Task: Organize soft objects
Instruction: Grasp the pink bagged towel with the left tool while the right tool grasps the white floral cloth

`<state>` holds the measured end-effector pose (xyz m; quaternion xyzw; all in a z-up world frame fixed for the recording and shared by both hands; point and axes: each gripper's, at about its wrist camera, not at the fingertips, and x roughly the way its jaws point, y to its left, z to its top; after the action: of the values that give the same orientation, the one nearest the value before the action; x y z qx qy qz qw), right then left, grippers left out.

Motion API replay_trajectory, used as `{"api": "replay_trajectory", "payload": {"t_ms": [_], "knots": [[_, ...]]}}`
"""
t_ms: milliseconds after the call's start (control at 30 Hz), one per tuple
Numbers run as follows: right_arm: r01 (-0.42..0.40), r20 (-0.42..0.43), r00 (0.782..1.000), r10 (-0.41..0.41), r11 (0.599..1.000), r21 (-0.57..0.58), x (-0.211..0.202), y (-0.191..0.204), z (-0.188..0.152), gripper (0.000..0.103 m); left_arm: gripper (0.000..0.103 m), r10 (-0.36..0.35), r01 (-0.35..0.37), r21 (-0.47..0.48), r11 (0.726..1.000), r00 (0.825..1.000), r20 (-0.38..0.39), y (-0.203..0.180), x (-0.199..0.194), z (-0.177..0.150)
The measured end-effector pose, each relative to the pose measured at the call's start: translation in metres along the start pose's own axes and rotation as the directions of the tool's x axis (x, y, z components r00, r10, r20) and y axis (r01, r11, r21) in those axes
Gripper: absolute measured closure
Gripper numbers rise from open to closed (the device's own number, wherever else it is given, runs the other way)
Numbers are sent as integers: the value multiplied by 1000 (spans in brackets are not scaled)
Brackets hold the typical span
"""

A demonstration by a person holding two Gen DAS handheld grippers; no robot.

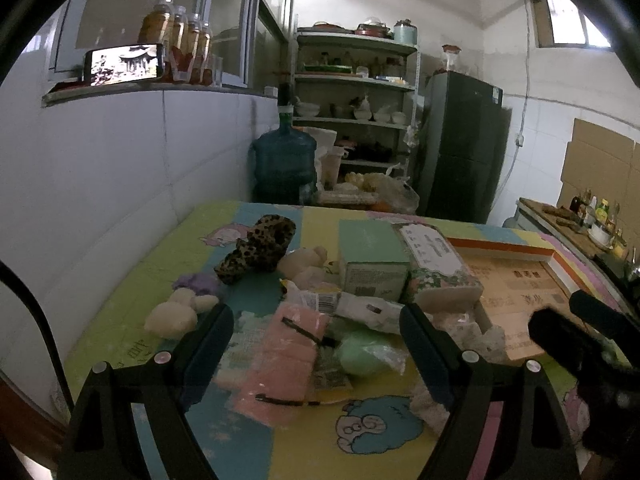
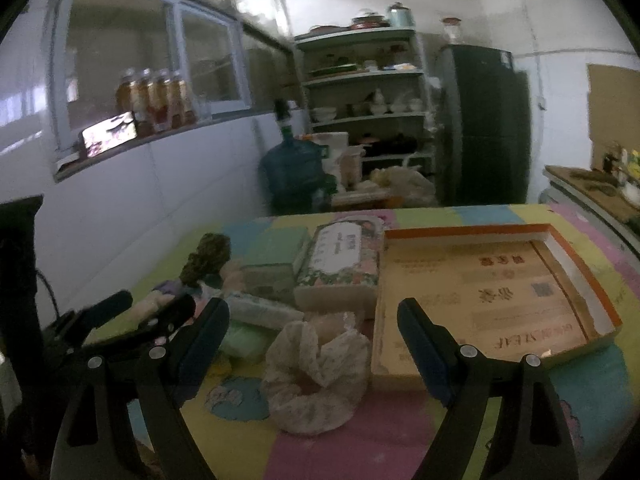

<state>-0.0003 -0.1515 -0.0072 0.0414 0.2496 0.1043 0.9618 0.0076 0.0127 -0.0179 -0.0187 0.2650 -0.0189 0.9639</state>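
Am lining right gripper (image 2: 314, 336), fingers wide and empty, on scrunchie (image 2: 316, 368) lying dead ahead between them; left gripper (image 1: 316, 336) wide too, hovering over pink cloth (image 1: 286, 354).

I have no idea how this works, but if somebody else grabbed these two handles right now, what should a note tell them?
Left tool: open, empty, above the pink cloth and green packet.
Right tool: open, empty, over the cream scrunchie.
Cardboard tray: nothing in it.
Leopard slipper, plush toys and tissue boxes sit loose on the mat.
Done: nothing sorted so far.
Left: probably gather the soft items, perhaps into the tray.
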Motion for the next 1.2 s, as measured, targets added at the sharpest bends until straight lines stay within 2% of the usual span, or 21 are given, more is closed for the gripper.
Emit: {"api": "replay_trajectory", "payload": {"t_ms": [100,167,333,500,600,733,833,900,933,1000,1033,1067,1133,1167,1200], "knots": [[7,0,1000,-7,996,-94,0,5,-14,16,18,3,-3,11,1000,1000,24,10,-2,-7],[-19,-51,999,13,993,-115,7,6,-27,16,18,-9,8,17,1000,999,34,17,-4,-15],[-59,-136,990,49,995,-76,27,1,-42,16,18,-52,53,-28,998,998,19,39,-3,-34],[-57,-173,984,49,998,-40,43,-5,-46,16,18,-42,42,-53,998,999,6,53,5,-43],[-51,-176,983,44,998,-35,51,-6,-46,16,18,-68,67,-63,996,997,-26,56,17,-43],[-44,-170,985,35,998,-48,57,-5,-43,16,18,-108,107,-23,994,993,-53,51,35,-42],[-32,-177,984,22,998,-59,61,-5,-41,16,18,-100,102,17,995,993,-69,47,44,-45],[-24,-177,984,11,997,-73,63,-4,-41,16,24,-99,101,27,994,992,-81,47,50,-47],[-21,-175,985,7,997,-78,64,-3,-41,16,33,-100,103,27,994,991,-90,48,53,-48],[-19,-174,985,5,996,-82,64,-3,-41,17,40,-90,93,31,995,992,-89,49,55,-50],[-19,-172,985,5,997,-80,64,-4,-41,18,49,-89,92,37,995,993,-77,49,54,-50],[-11,-166,986,-2,997,-78,63,-5,-40,22,54,-88,92,46,995,993,-74,49,53,-51],[-17,-153,988,5,997,-77,61,-6,-40,40,58,-105,108,58,992,992,-66,50,51,-52],[-55,-162,986,45,997,-59,61,-7,-39,58,59,-105,109,60,992,992,-64,49,51,-52],[-74,-165,984,66,996,-46,61,-8,-39,64,59,-106,110,64,992,992,-64,49,52,-51]]}}
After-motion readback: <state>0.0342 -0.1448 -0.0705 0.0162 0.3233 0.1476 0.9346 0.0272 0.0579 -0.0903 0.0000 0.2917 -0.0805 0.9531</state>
